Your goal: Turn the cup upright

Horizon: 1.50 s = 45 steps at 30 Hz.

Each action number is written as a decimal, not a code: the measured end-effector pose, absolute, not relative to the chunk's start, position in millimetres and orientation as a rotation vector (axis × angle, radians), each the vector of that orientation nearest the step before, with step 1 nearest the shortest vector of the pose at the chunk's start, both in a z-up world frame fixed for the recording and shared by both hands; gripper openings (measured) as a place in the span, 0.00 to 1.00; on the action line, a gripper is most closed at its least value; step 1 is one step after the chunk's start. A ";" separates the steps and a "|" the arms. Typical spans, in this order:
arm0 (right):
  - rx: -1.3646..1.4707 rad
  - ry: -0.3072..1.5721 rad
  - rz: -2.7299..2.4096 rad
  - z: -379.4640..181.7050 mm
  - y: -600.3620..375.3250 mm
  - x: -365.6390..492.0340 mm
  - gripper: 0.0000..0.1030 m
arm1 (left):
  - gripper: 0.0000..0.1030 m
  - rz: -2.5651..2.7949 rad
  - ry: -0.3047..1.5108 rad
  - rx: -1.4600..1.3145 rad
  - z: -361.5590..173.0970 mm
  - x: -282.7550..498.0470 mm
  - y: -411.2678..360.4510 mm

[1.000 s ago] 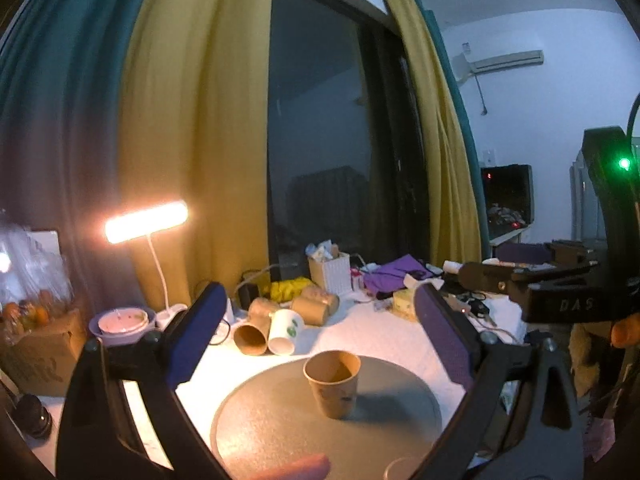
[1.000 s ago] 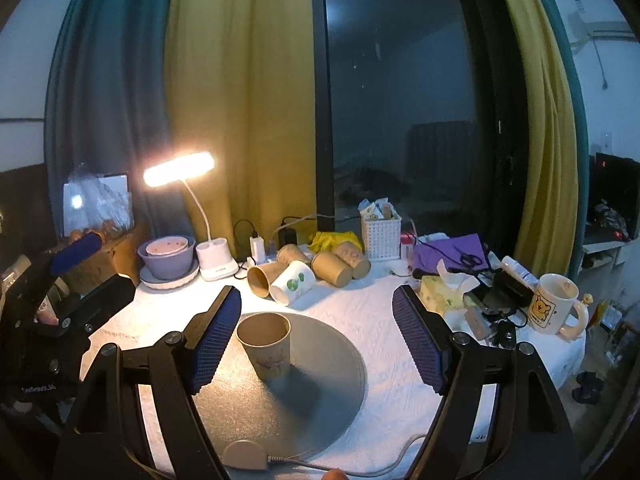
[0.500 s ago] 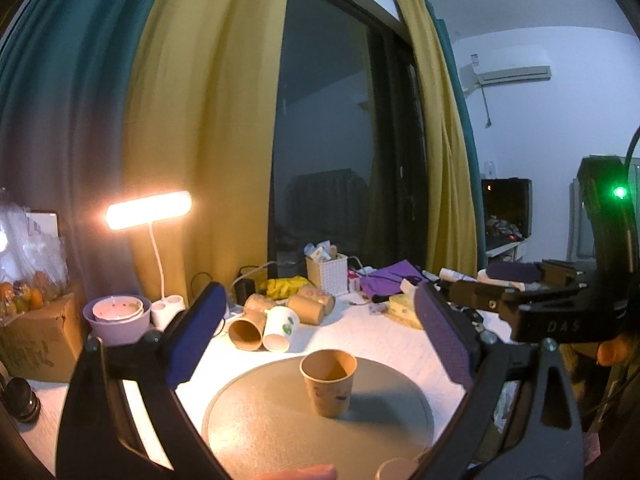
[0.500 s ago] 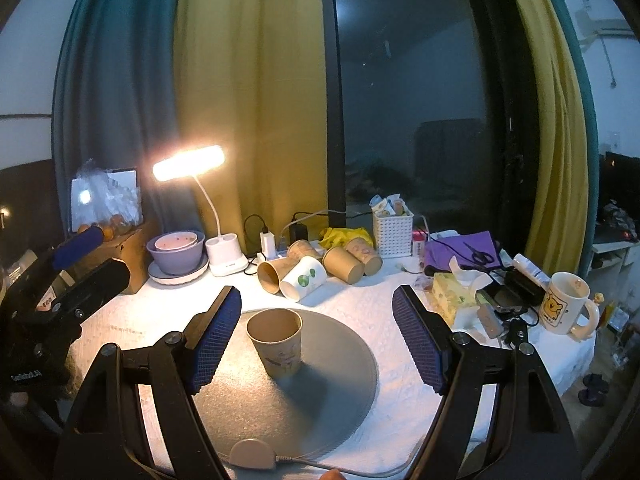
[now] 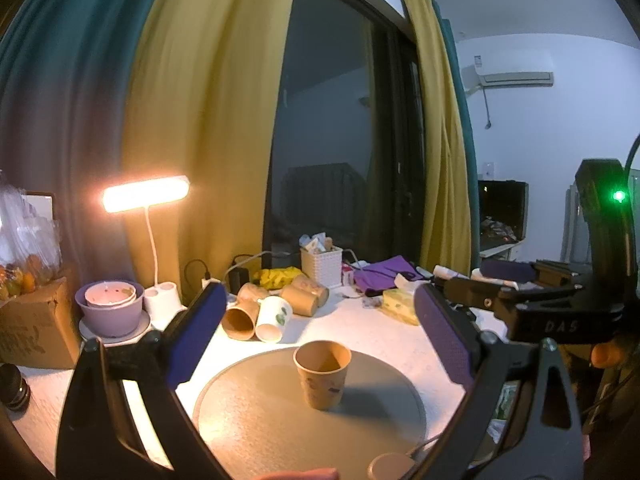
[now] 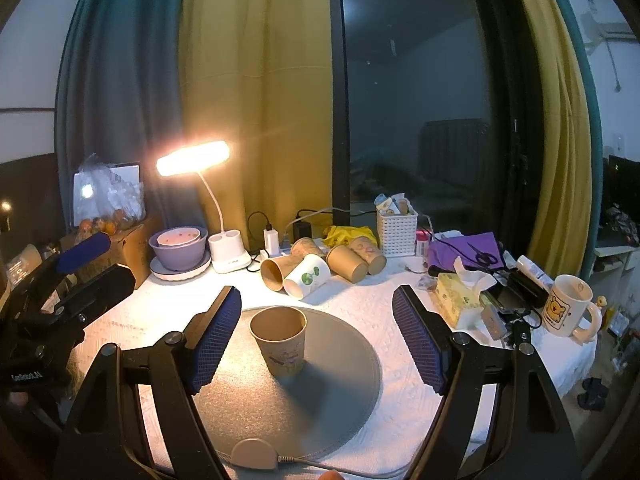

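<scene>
A white textured tablecloth-covered table (image 6: 360,300) fills the lower half of both views, backed by mustard-yellow curtains (image 6: 256,100) and a dark window in the upper part of each frame. At the bottom centre of the table lies a round grey mat (image 6: 332,384), and on it, upright with its mouth open to the top, stands the brown paper cup (image 6: 280,340); in the left wrist view the same cup (image 5: 322,374) sits just right of the middle of the mat (image 5: 260,408).

The left gripper (image 5: 318,344) frames the lower part of its view with both blue-padded fingers (image 5: 196,336) spread wide, touching nothing, the cup showing free in the gap. The right gripper (image 6: 318,340) is likewise spread wide and empty; the cup appears nearer its left pad (image 6: 218,340), and I cannot tell whether they are apart in depth.

In the middle left of the right wrist view glows a white gooseneck desk lamp (image 6: 194,158), with a lilac bowl on a plate (image 6: 180,248) just beside its base. Behind the mat, at frame centre, lies a cluster of paper cups on their sides (image 6: 320,266), most brown, one white with green print. A white lattice basket (image 6: 396,228) stands behind them, a yellow tissue box (image 6: 456,300) to the middle right, and a white cartoon-bear mug (image 6: 566,306) at the far right edge.
</scene>
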State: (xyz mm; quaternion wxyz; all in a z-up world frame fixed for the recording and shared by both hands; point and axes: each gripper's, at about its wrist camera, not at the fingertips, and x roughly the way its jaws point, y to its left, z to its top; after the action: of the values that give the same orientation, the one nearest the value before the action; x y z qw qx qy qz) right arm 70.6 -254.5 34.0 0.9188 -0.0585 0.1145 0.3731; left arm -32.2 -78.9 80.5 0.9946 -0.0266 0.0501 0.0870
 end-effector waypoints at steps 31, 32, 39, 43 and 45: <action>-0.125 0.238 0.769 30.8 -252.0 71.7 0.79 | 0.93 0.160 0.105 -0.074 75.8 -31.6 -81.7; -0.125 0.239 0.768 30.9 -251.9 71.7 0.79 | 0.93 0.160 0.106 -0.075 75.4 -31.6 -81.8; -0.127 0.239 0.769 30.1 -251.5 71.3 0.79 | 0.93 0.162 0.106 -0.080 74.2 -32.8 -82.9; -0.126 0.240 0.769 30.2 -251.3 71.3 0.79 | 0.93 0.164 0.107 -0.084 73.6 -33.7 -83.2; -0.127 0.240 0.769 29.4 -251.3 70.5 0.79 | 0.93 0.166 0.108 -0.086 73.2 -33.7 -83.3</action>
State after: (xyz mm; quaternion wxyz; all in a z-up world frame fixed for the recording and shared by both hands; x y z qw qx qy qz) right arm 70.5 -251.3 29.4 0.9181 -0.0616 0.1169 0.3737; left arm -33.7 -83.3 73.2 0.9942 -0.0427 0.0538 0.0827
